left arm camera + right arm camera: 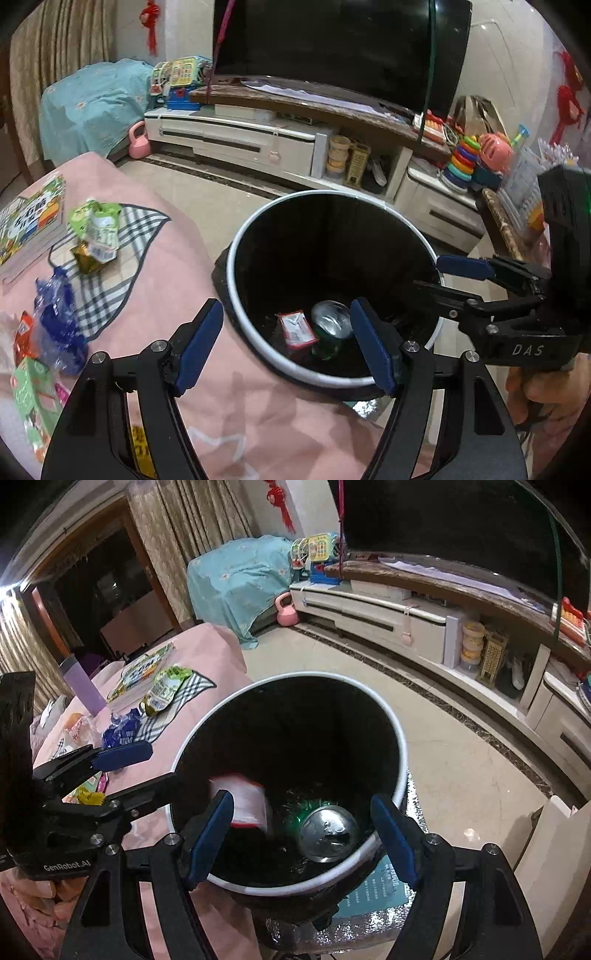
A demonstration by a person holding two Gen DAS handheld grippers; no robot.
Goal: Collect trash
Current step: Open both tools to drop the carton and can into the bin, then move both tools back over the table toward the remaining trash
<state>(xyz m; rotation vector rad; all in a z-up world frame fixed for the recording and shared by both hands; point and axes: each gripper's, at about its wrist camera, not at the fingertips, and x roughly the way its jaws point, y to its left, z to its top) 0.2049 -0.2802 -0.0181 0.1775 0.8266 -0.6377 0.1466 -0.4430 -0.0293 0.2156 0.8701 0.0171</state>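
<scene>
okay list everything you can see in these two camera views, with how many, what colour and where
trash bin: one, black with white rim, beside the table
can: one, silver end, green body, in the bin
red-and-white wrapper: one, in the bin beside the can
table: one, pink cloth cover, left of the bin
checked cloth: one, grey and white, on the table
green snack bag: one, on the checked cloth
blue wrapper: one, crumpled, on the table
book: one, green and white cover, far table edge
purple bottle: one, standing on the table
kettlebell: one, pink, on the floor
TV: one, black, on the stand
left gripper: fingers open, over the bin's near rim
right gripper: fingers open, over the bin
</scene>
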